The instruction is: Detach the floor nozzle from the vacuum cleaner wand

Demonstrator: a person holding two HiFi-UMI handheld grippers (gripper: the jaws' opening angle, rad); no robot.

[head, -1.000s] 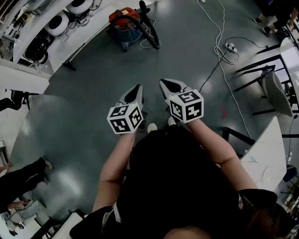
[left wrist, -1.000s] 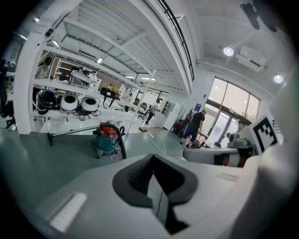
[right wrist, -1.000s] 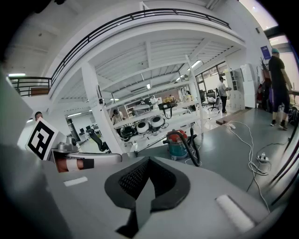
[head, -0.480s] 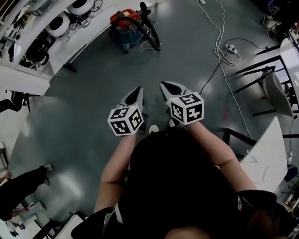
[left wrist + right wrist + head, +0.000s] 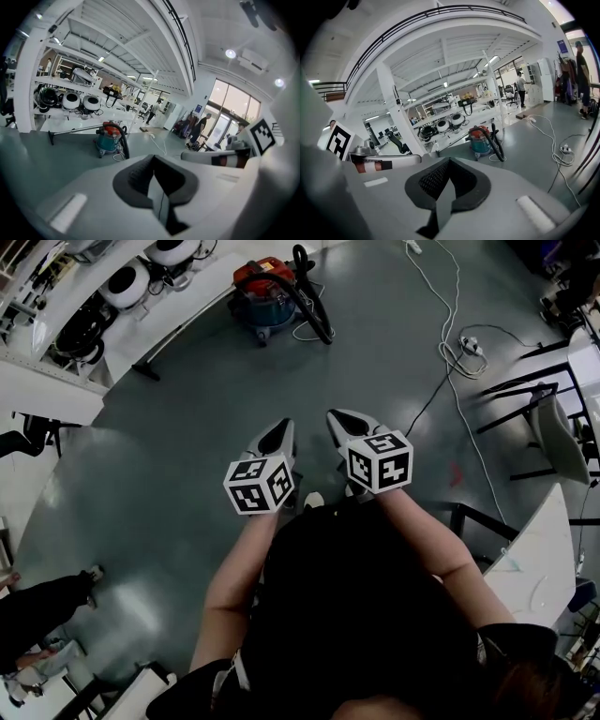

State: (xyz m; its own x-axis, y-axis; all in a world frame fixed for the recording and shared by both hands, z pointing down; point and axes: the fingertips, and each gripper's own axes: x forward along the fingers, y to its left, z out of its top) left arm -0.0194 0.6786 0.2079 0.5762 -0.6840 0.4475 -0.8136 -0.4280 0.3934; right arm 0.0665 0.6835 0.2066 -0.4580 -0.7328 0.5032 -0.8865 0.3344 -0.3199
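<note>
**Head view.** The vacuum cleaner's squat canister (image 5: 265, 292), with a red lid and a teal body, stands on the grey floor (image 5: 187, 446). A black ribbed hose (image 5: 314, 306) loops off its right side. A slim silver wand (image 5: 187, 331) runs from the canister leftward and back toward the person. It ends in the dark floor nozzle (image 5: 142, 369), well left of the canister. The left tongs (image 5: 278, 432) and right tongs (image 5: 337, 418) are held side by side, well short of the canister and pointing roughly toward it.

**Left gripper view.** The left tongs (image 5: 154, 171) are pressed together with nothing between them. Beyond them the wand (image 5: 75, 131) lies nearly level across the floor, left of the canister (image 5: 108, 138). The nozzle (image 5: 50, 136) is at the wand's far left end.

**Right gripper view.** The right tongs (image 5: 446, 180) are likewise closed and empty. The canister (image 5: 480, 140) sits ahead, and the wand (image 5: 452, 143) slants away to its left. The nozzle end is too small to make out here.

The nozzle lies ahead and to the left of both tongs, with the wand's long axis running across the approach. I judge the left hand the nearer one to the nozzle joint, and both tongs must open before either can grip.
</note>
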